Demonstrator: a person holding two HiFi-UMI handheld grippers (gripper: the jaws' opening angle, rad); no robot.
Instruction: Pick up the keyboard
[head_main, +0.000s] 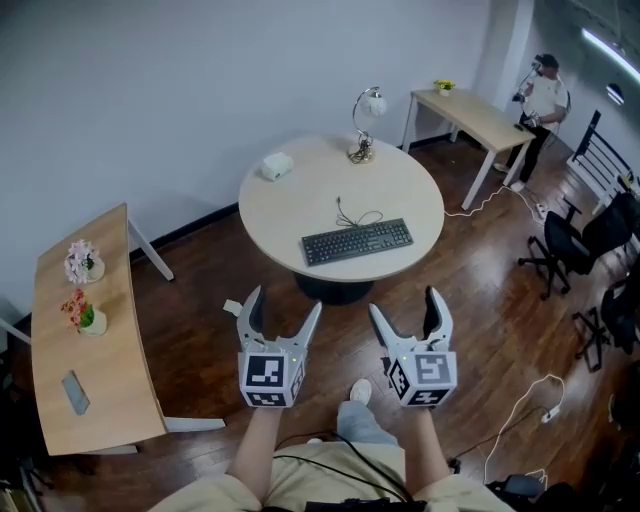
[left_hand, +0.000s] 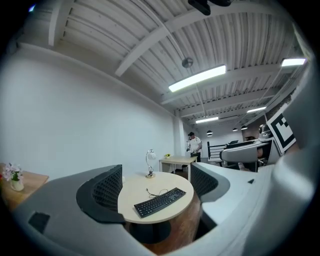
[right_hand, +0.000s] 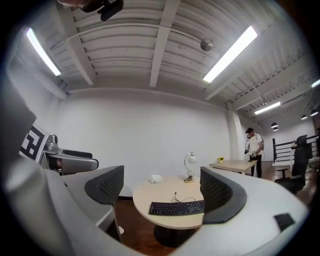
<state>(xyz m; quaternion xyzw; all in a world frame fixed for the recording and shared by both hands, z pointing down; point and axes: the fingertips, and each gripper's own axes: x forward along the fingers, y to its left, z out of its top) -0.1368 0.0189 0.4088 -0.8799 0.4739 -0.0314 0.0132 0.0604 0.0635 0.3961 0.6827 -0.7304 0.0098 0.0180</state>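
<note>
A black keyboard (head_main: 357, 241) with a loose cable lies on the near half of a round beige table (head_main: 300, 200). It also shows in the left gripper view as keyboard (left_hand: 160, 201) and in the right gripper view as keyboard (right_hand: 176, 208). My left gripper (head_main: 280, 318) hangs short of the table's near edge, jaws wide apart and empty. My right gripper (head_main: 407, 313) is beside it, also open with nothing between its fingers. Both point level toward the table.
On the table's far side stand a desk lamp (head_main: 366, 125) and a white box (head_main: 277, 165). A curved side table (head_main: 85, 340) with flowers is at left. A rectangular desk (head_main: 482, 117), a standing person (head_main: 540, 105) and office chairs (head_main: 575, 240) are at right. Cables run over the wooden floor.
</note>
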